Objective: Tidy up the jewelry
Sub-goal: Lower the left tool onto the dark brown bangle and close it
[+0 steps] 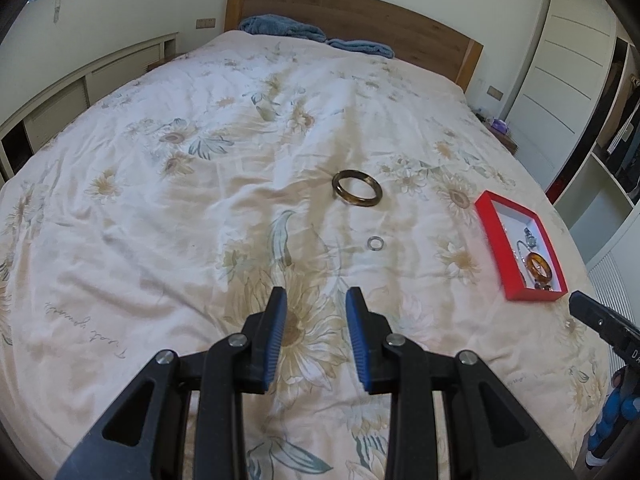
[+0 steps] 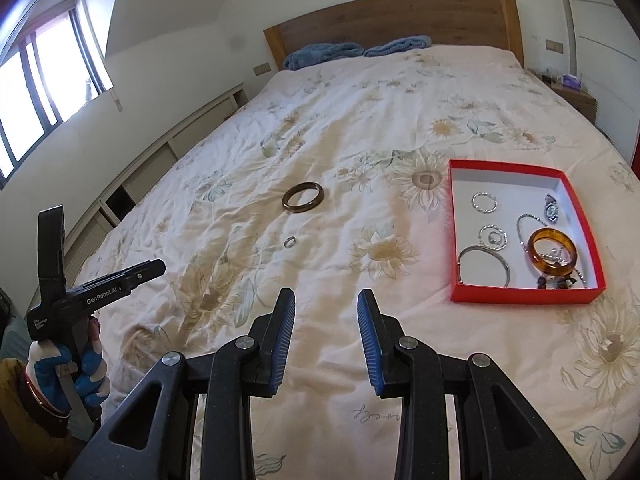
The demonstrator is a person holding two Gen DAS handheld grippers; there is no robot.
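2 pieces off the red box (image 1: 492, 232), its contents half-hidden.

One dark bangle (image 2: 302, 197) and one small ring (image 2: 289, 242) lie on the bed (image 2: 360, 120); one red box (image 2: 520, 294) holds one amber bangle (image 2: 553, 252).

The bedspread (image 2: 360, 128) is pale cream, printed with faded tan sunflowers and grey-green leaves. On it lie a dark brown bangle (image 2: 302, 197) and a small silver ring (image 2: 289, 242). The box (image 2: 520, 294) is bright red outside, white inside, and holds an amber bangle (image 2: 553, 251) among silver bracelets (image 2: 484, 201). Blue towels (image 2: 324, 54) sit against the brown wooden headboard (image 2: 400, 20). Both tongs (image 2: 326, 304) are black with blue pads (image 2: 287, 332).
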